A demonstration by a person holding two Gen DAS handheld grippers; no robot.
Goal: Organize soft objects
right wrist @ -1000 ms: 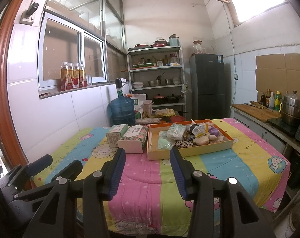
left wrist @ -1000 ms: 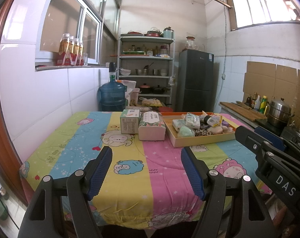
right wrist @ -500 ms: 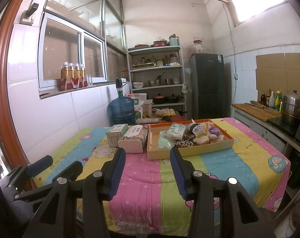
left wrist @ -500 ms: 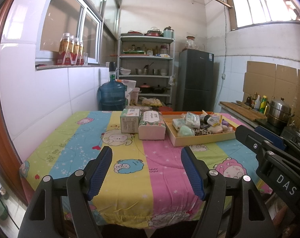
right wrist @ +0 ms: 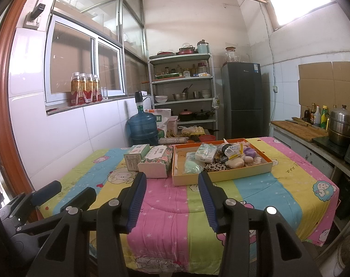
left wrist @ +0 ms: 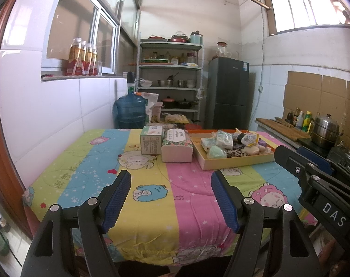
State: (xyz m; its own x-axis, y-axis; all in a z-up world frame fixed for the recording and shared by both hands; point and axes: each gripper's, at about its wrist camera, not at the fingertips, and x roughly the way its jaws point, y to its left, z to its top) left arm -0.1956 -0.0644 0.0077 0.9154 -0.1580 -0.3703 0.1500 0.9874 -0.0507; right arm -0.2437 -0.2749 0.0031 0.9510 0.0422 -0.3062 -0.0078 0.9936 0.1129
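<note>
At the far half of the tabletop, left wrist view: orange tray sits toward the far right corner, piled with soft objects — tissue packs, a mint-green pouch, a leopard-print piece, small plush bits. Floral tissue pack lies just left of the tray, touching or nearly touching its wall; green box is tight against the pack's left side. Left gripper hangs over the near edge, jaws spread wide, nothing between them. Tray is ahead and to the right of it; the tissue pack is almost dead ahead. Right gripper's body shows at the right frame edge, on the tray side.

Right wrist view: right gripper also over the near edge, jaws apart, empty. Tray lies straight ahead, slightly right; tissue pack ahead-left; green box left of that. Tray's long axis runs left-right across the table, a bit skewed, right end farther back. Tissue pack's long axis runs near-to-far, short end facing the grippers, same for the box.

Judgement: right gripper is nearer the tray, left is nearer the pack and box. Pile in the tray is loose and jumbled. That fits either soft items gathered into the tray with pack and box set alongside, or a heap waiting to be sorted out. Can't settle which from this.
</note>
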